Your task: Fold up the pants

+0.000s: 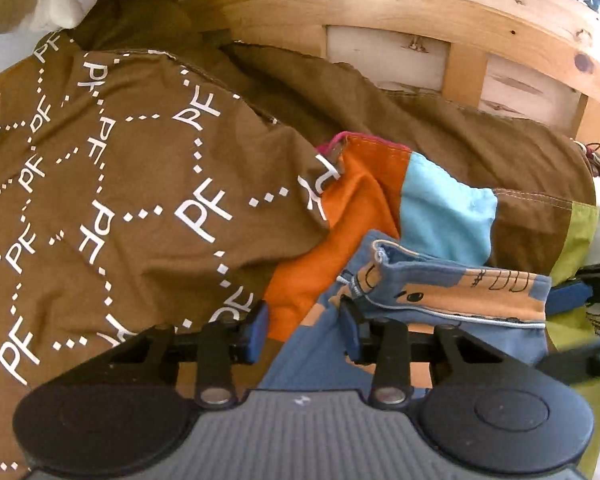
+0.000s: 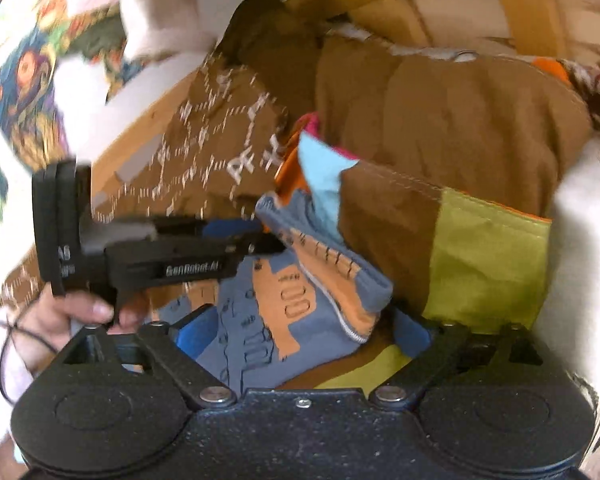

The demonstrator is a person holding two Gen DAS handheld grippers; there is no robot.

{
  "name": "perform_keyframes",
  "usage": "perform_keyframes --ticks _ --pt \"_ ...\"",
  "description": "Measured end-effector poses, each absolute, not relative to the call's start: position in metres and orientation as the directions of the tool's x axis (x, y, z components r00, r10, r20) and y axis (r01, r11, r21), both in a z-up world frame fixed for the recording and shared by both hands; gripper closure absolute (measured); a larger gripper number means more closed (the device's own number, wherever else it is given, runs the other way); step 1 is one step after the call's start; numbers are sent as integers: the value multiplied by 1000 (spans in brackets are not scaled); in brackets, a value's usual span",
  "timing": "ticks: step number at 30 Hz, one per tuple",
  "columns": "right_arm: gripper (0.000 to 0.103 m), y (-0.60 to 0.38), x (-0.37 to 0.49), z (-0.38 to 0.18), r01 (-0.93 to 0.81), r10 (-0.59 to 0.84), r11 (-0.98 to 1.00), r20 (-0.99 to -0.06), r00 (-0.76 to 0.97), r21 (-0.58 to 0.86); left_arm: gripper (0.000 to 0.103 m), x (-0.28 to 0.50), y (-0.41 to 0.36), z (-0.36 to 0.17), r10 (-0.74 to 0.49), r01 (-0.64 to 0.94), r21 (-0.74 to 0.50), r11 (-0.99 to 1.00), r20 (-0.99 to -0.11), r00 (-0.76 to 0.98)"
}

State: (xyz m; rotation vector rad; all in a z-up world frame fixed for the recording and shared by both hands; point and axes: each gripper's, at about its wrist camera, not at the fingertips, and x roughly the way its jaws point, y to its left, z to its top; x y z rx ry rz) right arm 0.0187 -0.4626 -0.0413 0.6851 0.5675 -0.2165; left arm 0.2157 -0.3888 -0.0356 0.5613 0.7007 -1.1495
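Here a brown blanket with white letters fills the left and centre of the left wrist view, below a wooden bed frame along the top. The blue and orange pants lie bunched at lower centre. The left tool stands half-open, pants fabric between its fingers. The right tool stands wide around the pants.

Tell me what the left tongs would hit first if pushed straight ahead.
Most likely the pants: their blue fabric already lies between the left tongs. Beyond that comes the orange patch of the quilt, though depth is hard to judge.
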Motion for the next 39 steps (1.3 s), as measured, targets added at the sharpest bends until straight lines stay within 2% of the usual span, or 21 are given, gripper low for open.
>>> perform_keyframes --ticks 3,4,5,7,9,12,19,25,28,35,39 --pt "39 -469 13 -48 401 -37 706 -535 844 584 61 214 -389 -36 -617 946 54 319 -746 250" --pt "50 -471 12 -50 415 -46 686 -533 845 597 61 214 -389 -37 -617 946 51 321 -746 250" --pt "56 -474 11 -51 429 -57 672 -536 842 603 61 214 -390 -37 -617 945 46 324 -747 248" --pt "78 -477 8 -53 443 -71 660 -537 840 606 61 216 -390 -35 -615 942 33 333 -750 243" --pt "88 -473 6 -50 443 -101 684 -526 844 580 58 219 -390 -31 -607 933 6 359 -758 239" --pt "89 -453 7 -38 408 -148 786 -499 854 465 53 224 -385 -22 -582 903 -45 427 -778 236" --pt "90 -412 14 -25 339 -208 919 -484 850 201 55 238 -347 1 -604 809 -251 531 -782 154" --pt "90 -384 21 -27 285 -259 958 -481 837 -21 55 235 -341 -6 -645 723 -489 488 -760 -79" --pt "90 -377 20 -28 263 -266 962 -477 838 -75 47 234 -346 -18 -665 680 -576 453 -727 -173" --pt "90 -379 19 -30 262 -268 962 -482 834 -81 45 242 -338 -43 -743 523 -725 448 -628 -234" --pt "90 -372 21 -33 231 -271 963 -487 830 -141 45 245 -337 -41 -762 506 -740 443 -608 -223"
